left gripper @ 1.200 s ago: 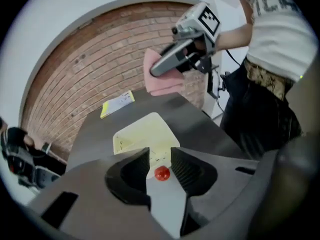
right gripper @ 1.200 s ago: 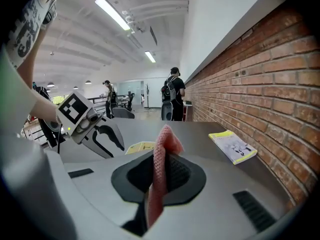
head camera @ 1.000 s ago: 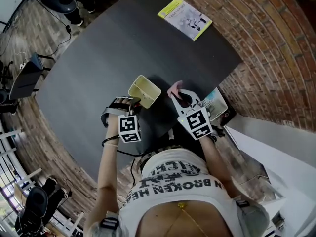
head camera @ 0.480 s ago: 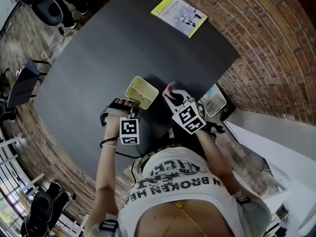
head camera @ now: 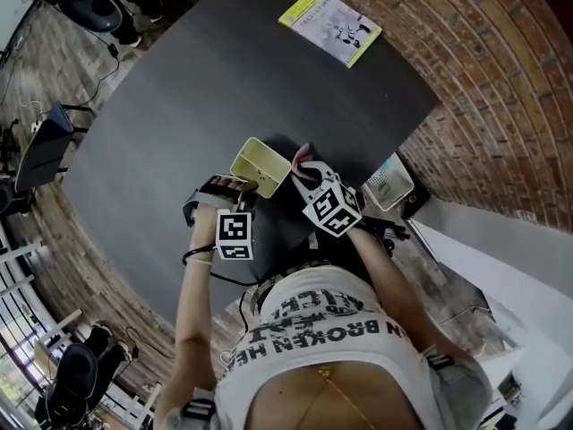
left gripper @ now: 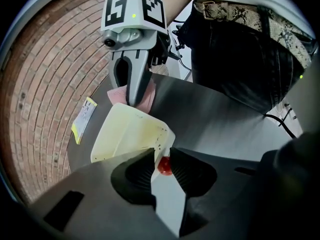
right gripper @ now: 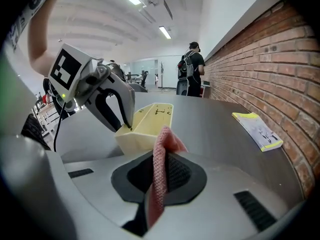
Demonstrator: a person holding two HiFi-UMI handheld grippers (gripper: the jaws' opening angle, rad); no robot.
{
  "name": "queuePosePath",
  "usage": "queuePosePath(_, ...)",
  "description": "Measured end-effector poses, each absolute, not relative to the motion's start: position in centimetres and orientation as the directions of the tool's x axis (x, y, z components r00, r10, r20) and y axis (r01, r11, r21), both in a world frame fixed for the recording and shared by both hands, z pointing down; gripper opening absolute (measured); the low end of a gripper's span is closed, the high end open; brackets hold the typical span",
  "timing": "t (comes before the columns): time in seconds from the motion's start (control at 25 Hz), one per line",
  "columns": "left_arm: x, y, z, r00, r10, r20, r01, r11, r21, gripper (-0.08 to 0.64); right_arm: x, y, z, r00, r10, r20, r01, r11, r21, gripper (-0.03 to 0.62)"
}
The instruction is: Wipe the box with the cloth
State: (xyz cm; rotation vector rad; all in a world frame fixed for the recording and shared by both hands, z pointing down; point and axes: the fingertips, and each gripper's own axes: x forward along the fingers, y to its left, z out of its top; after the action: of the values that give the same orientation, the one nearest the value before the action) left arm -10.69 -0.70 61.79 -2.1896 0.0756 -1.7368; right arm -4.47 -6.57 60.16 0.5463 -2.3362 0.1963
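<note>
r claw (right gripper: 159,170) tight on pink cloth (right gripper: 162,143), by box (right gripper: 145,122)

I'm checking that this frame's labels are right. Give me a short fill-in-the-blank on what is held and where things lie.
1. The right gripper is shut on a pink ___.
2. The pale yellow box rests on the dark ___.
3. The yellow booklet lies far from the box, towards the ___ wall.

Missing words: cloth; table; brick.
</note>
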Motion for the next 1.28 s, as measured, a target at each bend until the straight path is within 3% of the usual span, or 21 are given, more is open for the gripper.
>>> queuePosePath(0.36,-9.2,-0.6,61.6,0.275,-0.236,0.932,0.179,-0.940,-0.291,0.043,-6.0,-5.2,60.3,-0.667,-0.291,0.686,-0.380,0.925,0.023,0.017)
queuePosePath(0.64,-7.9,-0.6,61.5,0.315,-0.217,0.924,0.113,-0.958,-0.264,0.029,-6.5,-4.5,60.8,-0.660,-0.262,0.704,-0.328,0.944,0.044,0.017)
queuePosePath(1.0,-7.6,-1.6,61.6,0.333,-0.226,0.915,-0.078,-0.974,-0.212,0.028,-6.1,-3.4,61.4,-0.651,-0.236,0.721,-0.305,0.952,0.036,0.017)
queuePosePath(1.28,-6.2,-3.2,61.5,0.383,-0.261,0.886,-0.357,-0.926,-0.119,0.023,-6.2,-2.8,61.6,-0.651,-0.222,0.726,-0.291,0.956,0.031,0.017)
